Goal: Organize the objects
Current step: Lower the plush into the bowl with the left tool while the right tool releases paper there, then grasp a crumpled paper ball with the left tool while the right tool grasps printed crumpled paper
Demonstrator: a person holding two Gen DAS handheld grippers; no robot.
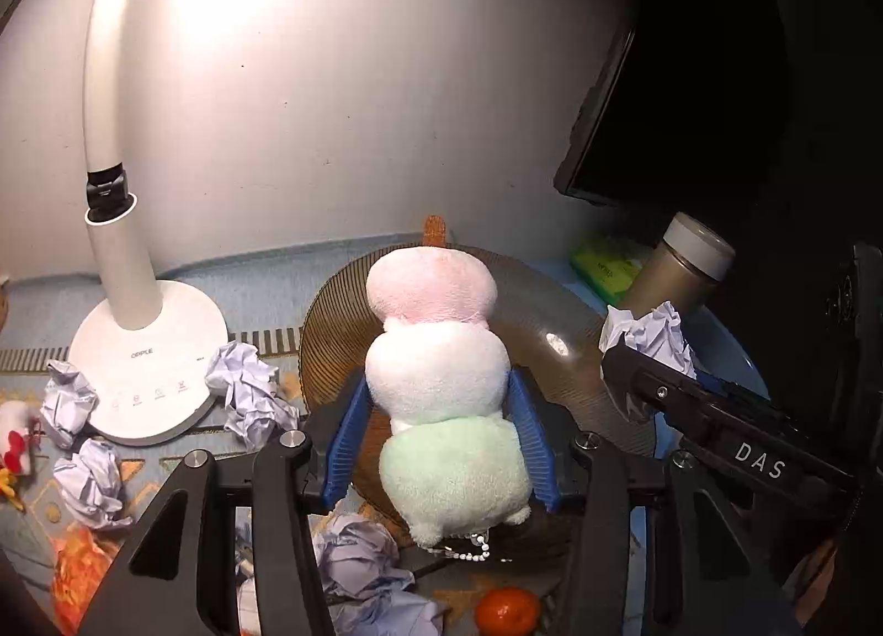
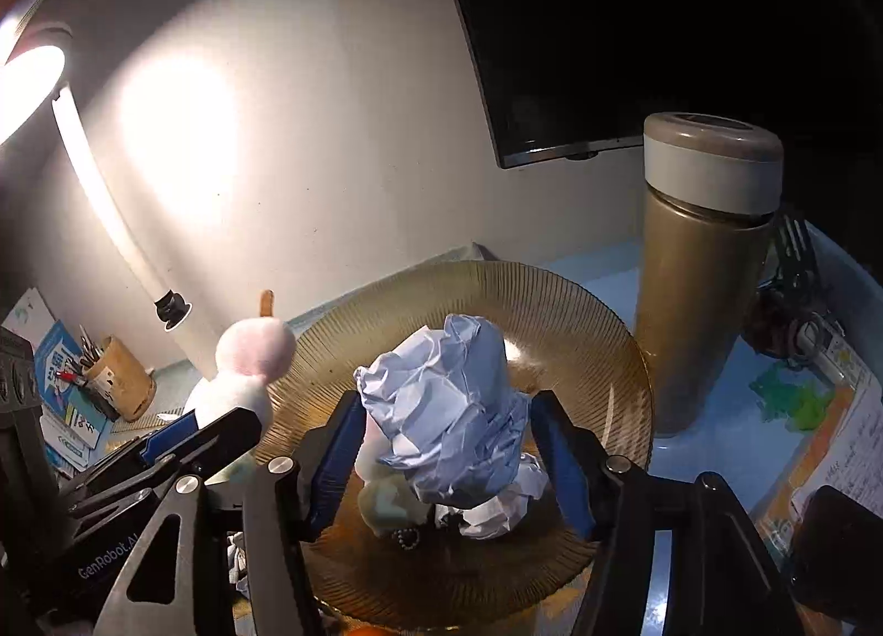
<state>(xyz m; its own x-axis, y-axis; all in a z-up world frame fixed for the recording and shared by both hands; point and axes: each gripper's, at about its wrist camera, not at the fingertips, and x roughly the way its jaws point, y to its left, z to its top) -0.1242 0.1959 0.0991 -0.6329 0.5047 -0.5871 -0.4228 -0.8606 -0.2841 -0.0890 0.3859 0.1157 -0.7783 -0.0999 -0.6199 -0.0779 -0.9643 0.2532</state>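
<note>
Above the amber ribbed plate [image 1: 331,338], my left gripper [image 1: 441,448] holds a three-ball plush dango toy [image 1: 441,377] and my right gripper [image 2: 447,448] a crumpled paper ball [image 2: 452,415]. Left of my left gripper, more paper wads [image 1: 248,388] remain beside the lamp base [image 1: 149,360], so I judge much is left.

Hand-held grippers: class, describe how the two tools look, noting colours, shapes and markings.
The left hand-held gripper and right hand-held gripper share black angular frames, silver round bolts and ribbed blue fingers. White lettering on the right one's side reads "DAS", on the left's "GenRobot.AI".
</note>
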